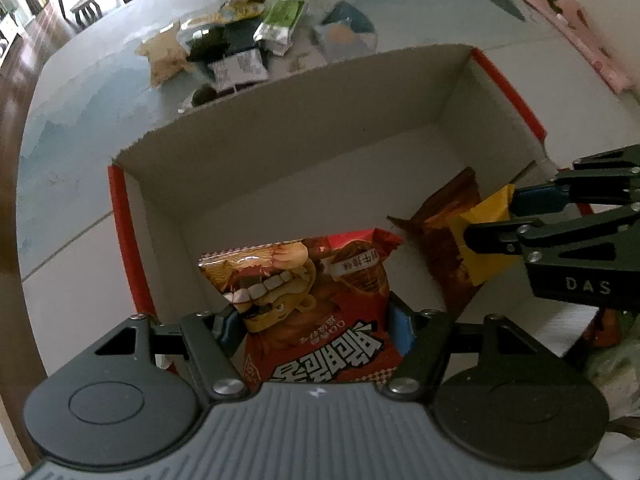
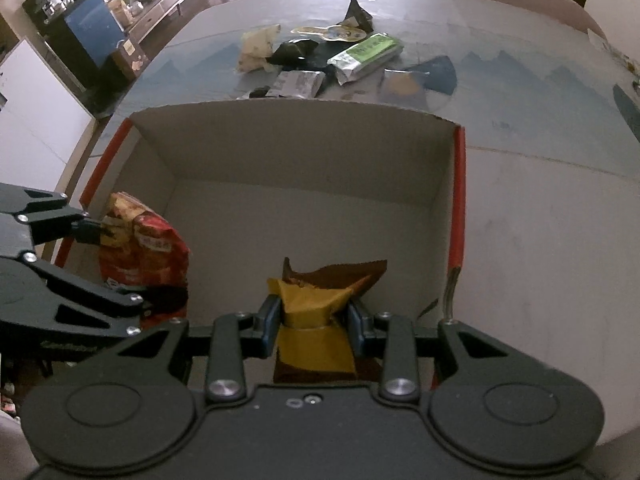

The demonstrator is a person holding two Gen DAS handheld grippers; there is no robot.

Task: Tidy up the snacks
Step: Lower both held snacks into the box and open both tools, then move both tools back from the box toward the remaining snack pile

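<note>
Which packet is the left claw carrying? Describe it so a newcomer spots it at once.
Start at the open cardboard box with red edges. Two packets hang inside it, each in a claw. The left claw grips the red snack bag printed with a toothy cartoon face; the other packet is brown and yellow.

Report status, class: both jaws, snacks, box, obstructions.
Left gripper shut on red snack bag. Right gripper shut on yellow-brown packet. Both over open box. Nothing blocking.

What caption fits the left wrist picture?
Left tongs lower a red noodle snack bag into the cardboard box.
</note>
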